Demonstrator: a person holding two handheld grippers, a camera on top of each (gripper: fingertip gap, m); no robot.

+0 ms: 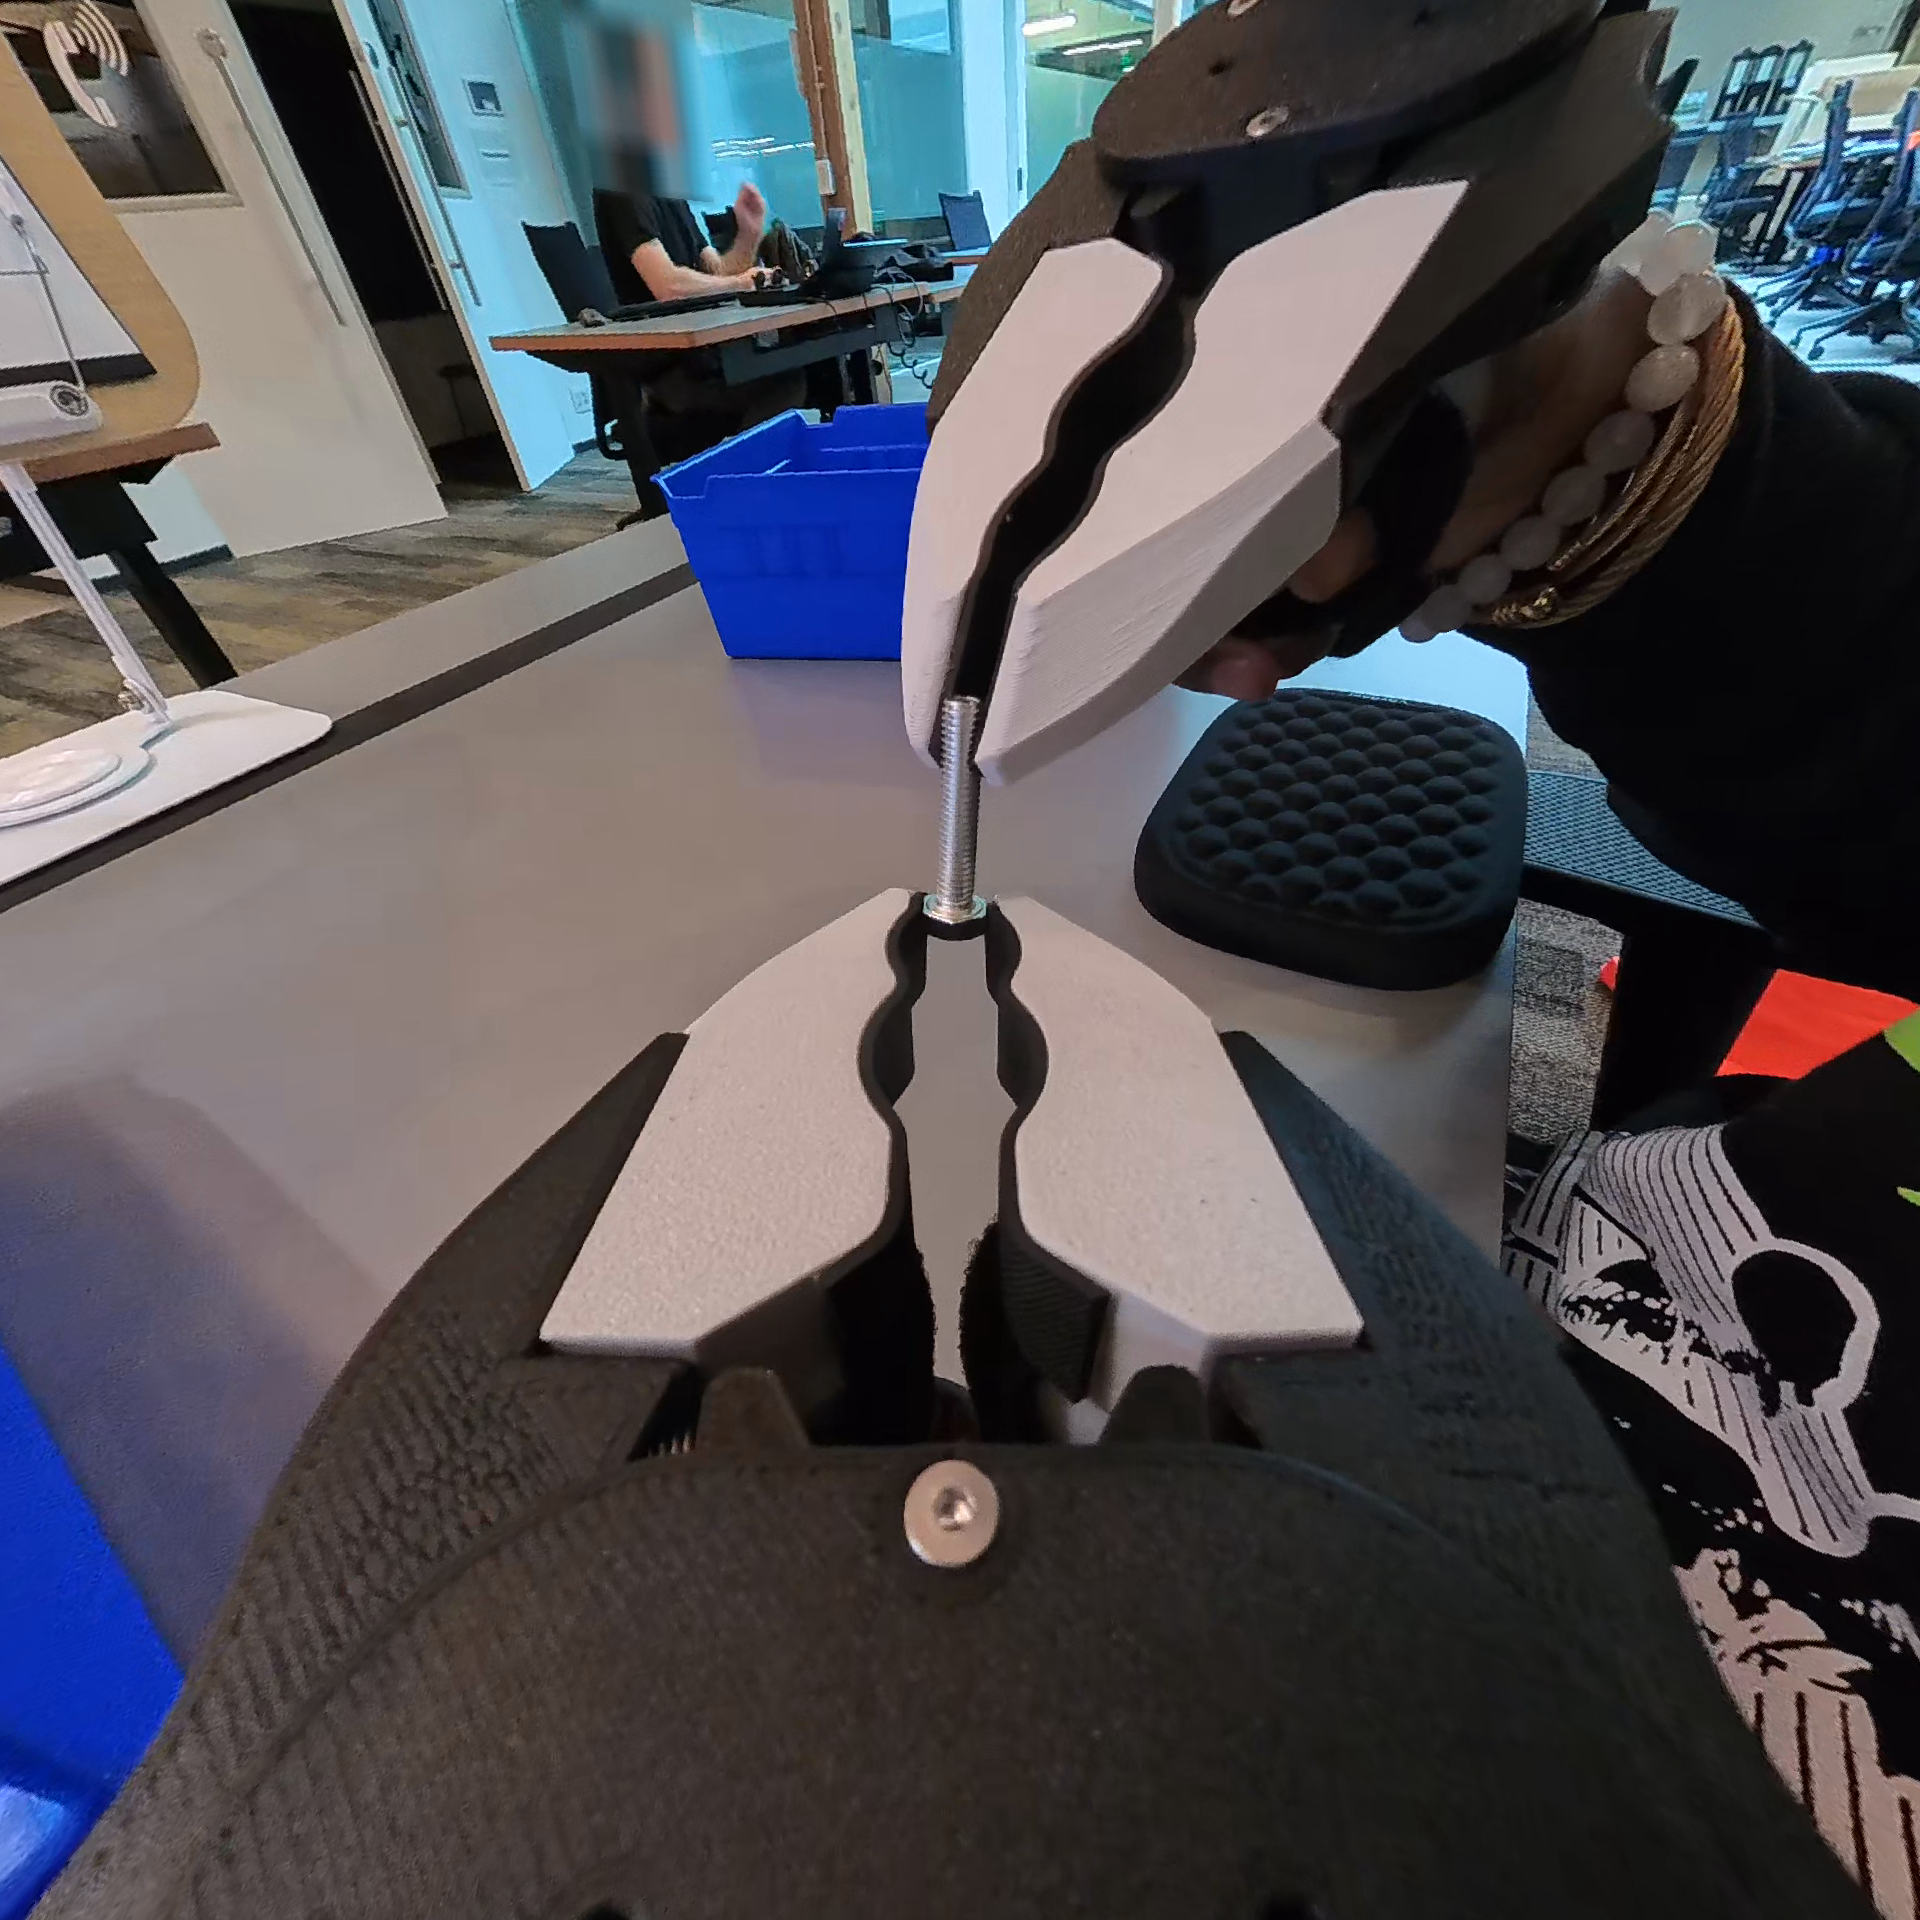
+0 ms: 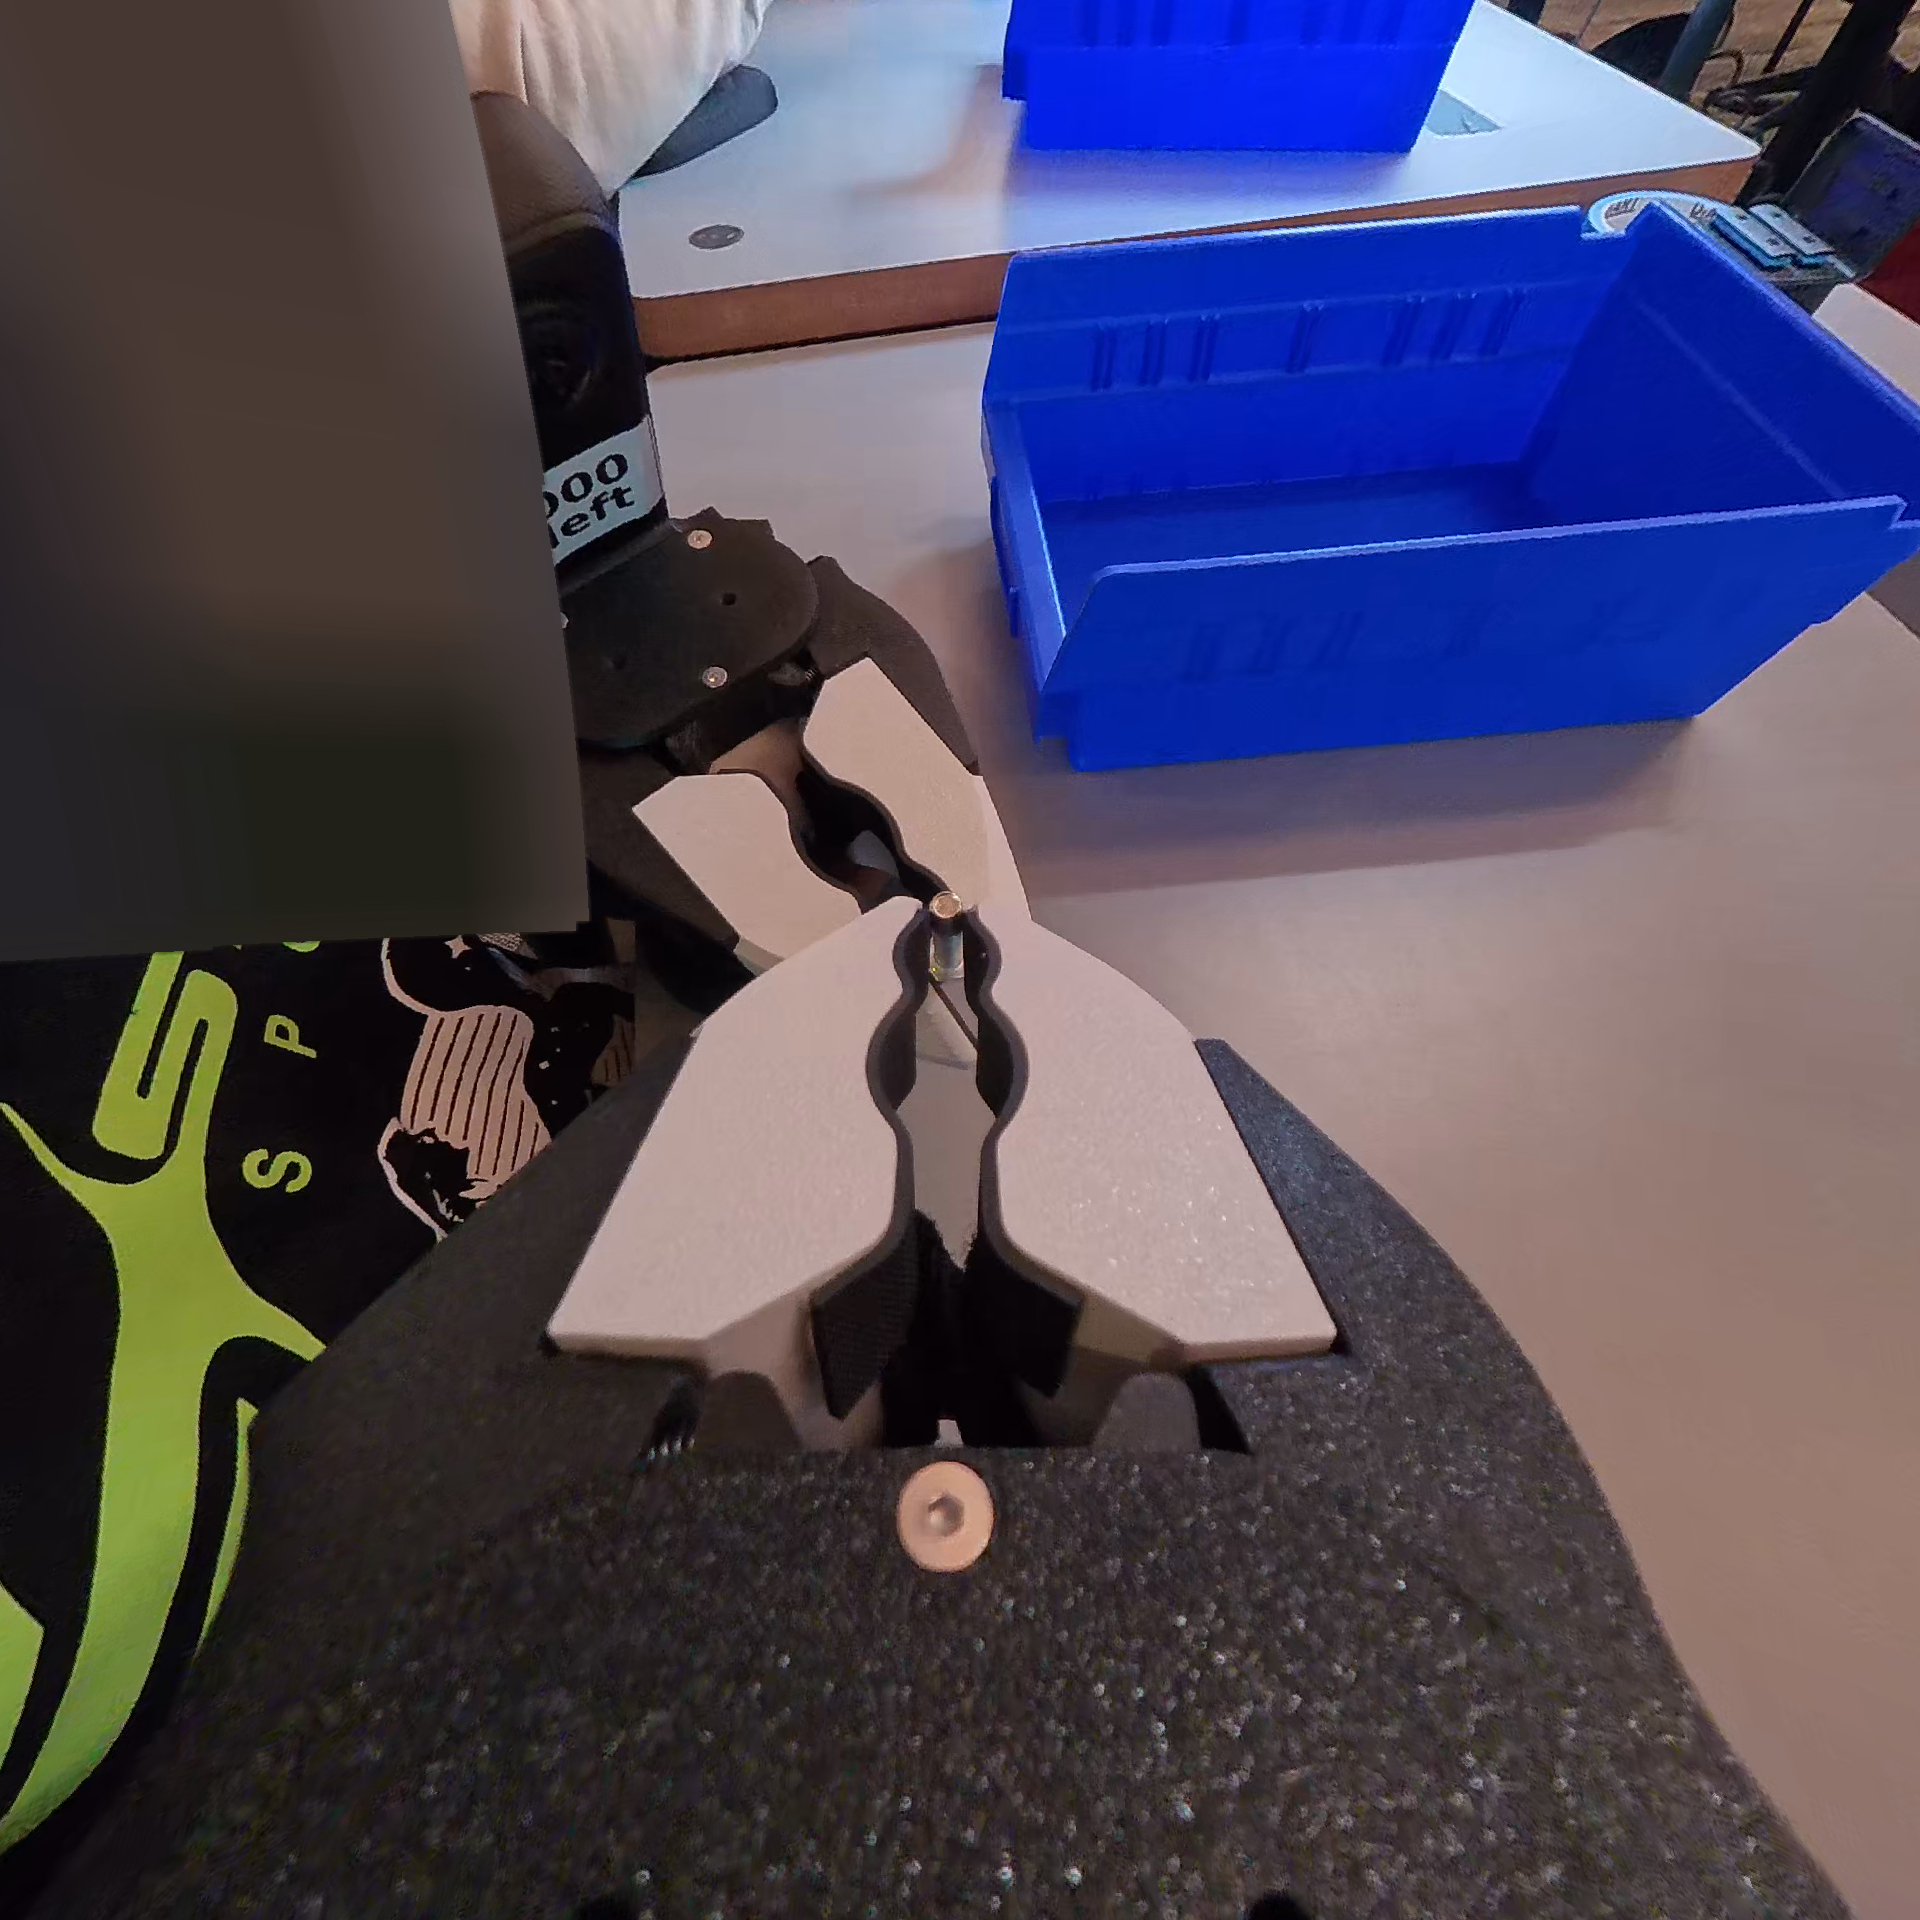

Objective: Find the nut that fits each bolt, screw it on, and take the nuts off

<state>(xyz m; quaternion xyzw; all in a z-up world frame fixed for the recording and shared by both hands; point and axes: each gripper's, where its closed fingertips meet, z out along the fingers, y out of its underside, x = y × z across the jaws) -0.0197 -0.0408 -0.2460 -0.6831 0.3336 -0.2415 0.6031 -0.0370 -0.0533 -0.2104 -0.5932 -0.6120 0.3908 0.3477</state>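
Threads of a slim silver steel bolt [image 1: 958,800] run upright between the two grippers, above the grey matte tabletop [image 1: 520,831]. The left gripper [image 1: 958,914], with pale grey fingers on a black textured body, is closed at its tips on a small silver hexagonal nut [image 1: 956,912] that sits at the bolt's lower end. The right gripper [image 1: 961,727], of the same build, comes down from above and pinches the upper part of the bolt between its fingertips, with the shank hanging out below them.

In the right wrist view the same right gripper [image 2: 948,940] shows its tips clamped around the bolt [image 2: 947,935], seen here almost end-on, and the left gripper [image 2: 914,894] lies just behind and beneath it; the nut is hidden there, probably by the fingers. A black-sleeved wrist with a string of white beads and a gold bangle [image 1: 1621,478] holds the right gripper.

An open-fronted blue plastic bin [image 2: 1455,644] stands on the table near the grippers, and a second blue bin [image 2: 1226,83] sits on the farther table. A black dimpled cushion pad [image 1: 1330,831] lies at the table's edge, beside the bolt. A white stand base [image 1: 156,748] rests at the far left, well apart.
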